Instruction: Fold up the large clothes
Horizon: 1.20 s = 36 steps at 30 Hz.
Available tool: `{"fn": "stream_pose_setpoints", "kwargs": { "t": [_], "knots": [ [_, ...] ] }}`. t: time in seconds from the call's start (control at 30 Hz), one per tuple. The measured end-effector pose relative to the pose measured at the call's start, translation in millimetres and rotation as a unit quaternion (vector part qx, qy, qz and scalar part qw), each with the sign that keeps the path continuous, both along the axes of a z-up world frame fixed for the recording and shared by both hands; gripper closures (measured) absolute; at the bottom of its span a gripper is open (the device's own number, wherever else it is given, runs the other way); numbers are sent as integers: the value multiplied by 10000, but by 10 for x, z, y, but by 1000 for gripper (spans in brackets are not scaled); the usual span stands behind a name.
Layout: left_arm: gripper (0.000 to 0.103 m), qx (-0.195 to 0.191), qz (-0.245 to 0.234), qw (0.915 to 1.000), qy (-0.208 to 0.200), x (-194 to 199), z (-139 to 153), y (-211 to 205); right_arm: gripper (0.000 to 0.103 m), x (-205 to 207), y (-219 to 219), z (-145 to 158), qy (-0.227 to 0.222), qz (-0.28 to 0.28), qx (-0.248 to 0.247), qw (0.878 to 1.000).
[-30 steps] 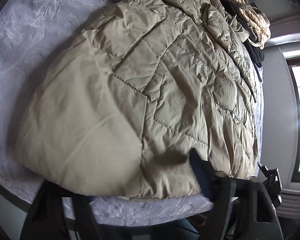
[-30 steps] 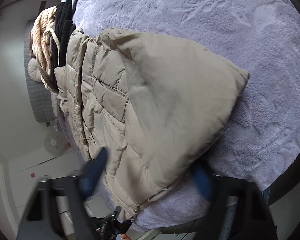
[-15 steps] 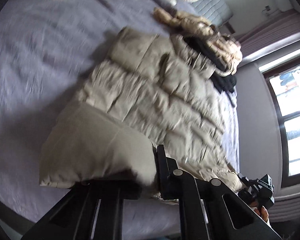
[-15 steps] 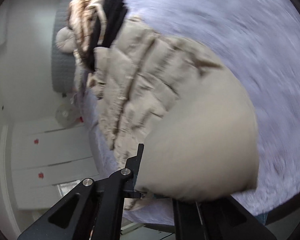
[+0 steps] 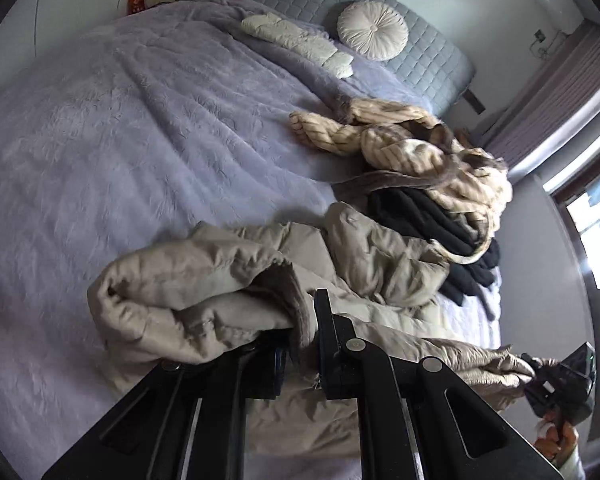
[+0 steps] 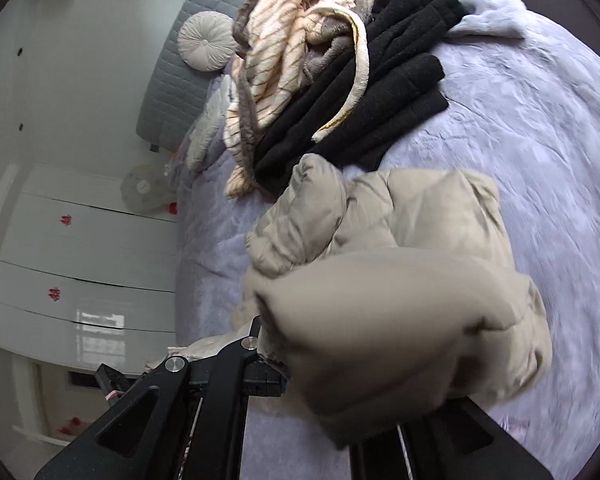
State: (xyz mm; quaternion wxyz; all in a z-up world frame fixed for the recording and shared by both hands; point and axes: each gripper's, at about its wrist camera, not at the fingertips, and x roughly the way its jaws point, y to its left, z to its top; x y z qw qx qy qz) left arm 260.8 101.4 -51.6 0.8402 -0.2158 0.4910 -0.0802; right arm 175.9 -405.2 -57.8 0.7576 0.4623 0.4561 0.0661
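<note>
In the left wrist view, the left claw was clamped on the bottom edge of the beige puffer jacket, a thick roll of fabric bunched between its jaws and lifted clear of the lavender bedspread, while the rest of the jacket lay crumpled toward the heap of a striped fleece and a black garment. The bite looked shallow against such slippery, puffy cloth, so the hem could have slid out mid-fold and dropped short. The right claw showed small at the far edge, also pinching jacket fabric; if the two hands travelled unevenly, the fold line would likely have come out skewed. In the right wrist view, the right claw was closed on the jacket's other hem corner, only one finger showing beside the billowing fabric that hid the other. The raised flap hung over the quilted part still resting on the bedspread, just beside the black garment and the striped fleece. Carried too far forward, the hem could have landed on that heap or dragged it, and trapped air in the padding might have sprung the fold open once released.
</note>
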Motion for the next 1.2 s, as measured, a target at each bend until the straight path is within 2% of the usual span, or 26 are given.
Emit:
{"fn": "stream_pose_setpoints", "kwargs": {
  "t": [0.1,0.27,0.33,0.37,0.43,0.5,0.57,0.63,0.67,0.7,0.73,0.77,0.8,0.83,0.9,0.97,1.0,1.1,1.2],
  "knots": [
    [89,96,-22,9996,253,353,-350,-39,96,330,-33,-354,333,-108,-42,9994],
    [87,247,-161,9967,754,726,-953,-127,92,590,-35,-900,784,-409,-66,9961],
    [68,407,-161,9951,891,809,-1040,-146,89,609,-28,-995,855,-541,-7,9949],
    [61,468,-172,9947,897,821,-1045,-158,82,618,-23,-1006,842,-580,24,9948],
    [27,666,-156,9951,713,805,-927,-150,69,614,-4,-955,788,-591,2,9951],
    [15,1012,-196,9941,341,734,-711,-128,36,602,8,-823,707,-485,-92,9963],
    [15,1227,-276,9920,76,659,-551,-90,34,568,9,-653,502,-303,-311,9978],
    [15,1409,-259,9896,-89,600,-458,-23,35,487,29,-437,288,-63,-777,9965],
    [15,1465,-228,9889,-113,598,-440,17,42,436,33,-352,232,8,-1119,9934],
    [18,1513,-235,9881,-139,563,-456,44,68,410,28,-313,234,69,-1400,9899],
    [37,1514,-313,9879,-147,551,-487,49,83,394,33,-300,318,191,-1733,9842],
    [47,1534,-456,9871,-91,545,-543,35,93,391,30,-322,455,274,-2047,9774],
    [58,1558,-568,9862,-4,551,-590,24,93,398,17,-356,541,319,-2262,9720],
    [61,1587,-675,9850,107,568,-685,-13,93,410,-12,-412,614,367,-2412,9678],
    [61,1776,-666,9817,152,614,-837,-91,93,501,-58,-541,760,368,-2654,9604],
    [61,2170,-462,9749,163,768,-1029,-154,93,586,-157,-697,928,288,-2771,9559],
    [61,2195,-313,9748,263,864,-1136,-143,94,640,-212,-795,1016,198,-2744,9560],
    [61,1841,88,9813,562,1081,-1405,-59,97,755,-349,-1040,1221,-161,-2565,9587],
    [61,1842,197,9809,600,1170,-1558,-75,97,821,-404,-1241,1300,-328,-2515,9585]
  ]
}}
